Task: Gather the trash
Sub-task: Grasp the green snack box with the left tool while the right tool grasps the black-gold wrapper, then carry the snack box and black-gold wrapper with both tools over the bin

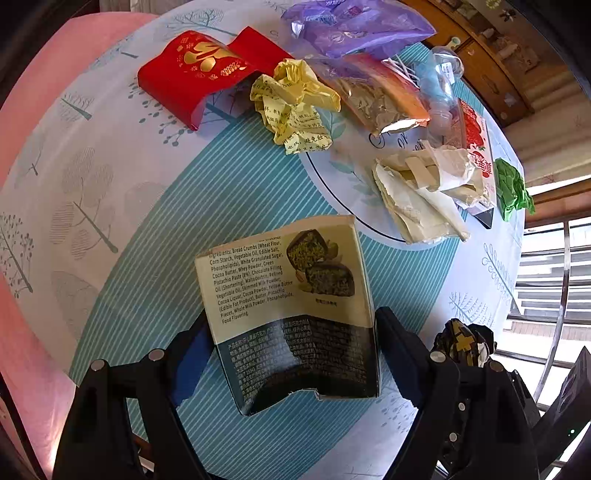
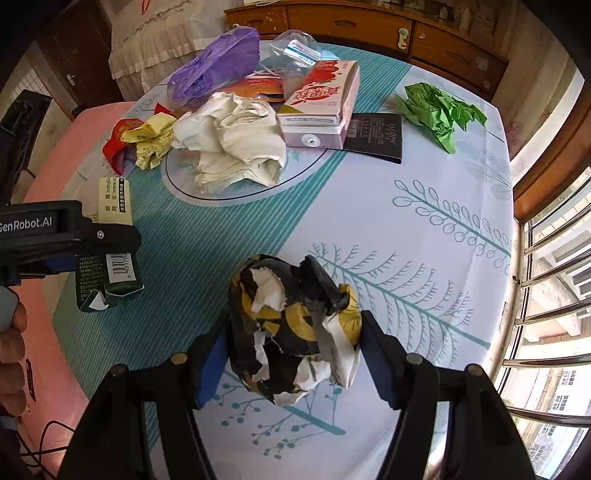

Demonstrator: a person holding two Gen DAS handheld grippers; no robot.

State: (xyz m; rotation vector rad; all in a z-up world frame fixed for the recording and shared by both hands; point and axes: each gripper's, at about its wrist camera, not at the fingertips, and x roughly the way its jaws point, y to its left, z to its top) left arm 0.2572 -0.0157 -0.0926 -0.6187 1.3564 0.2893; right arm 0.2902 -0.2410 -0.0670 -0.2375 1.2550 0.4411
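My left gripper is shut on a flattened chocolate box, cream and dark, held above the table. It also shows in the right wrist view at the left, with the left gripper on it. My right gripper is shut on a crumpled black, gold and white paper ball, which also shows in the left wrist view at the right. More trash lies farther back: a red envelope, yellow crumpled paper, white crumpled paper, a green paper wad.
A round table with a blue and white patterned cloth holds a purple bag, a pink carton and a black card. A wooden cabinet stands behind. A barred window is at the right.
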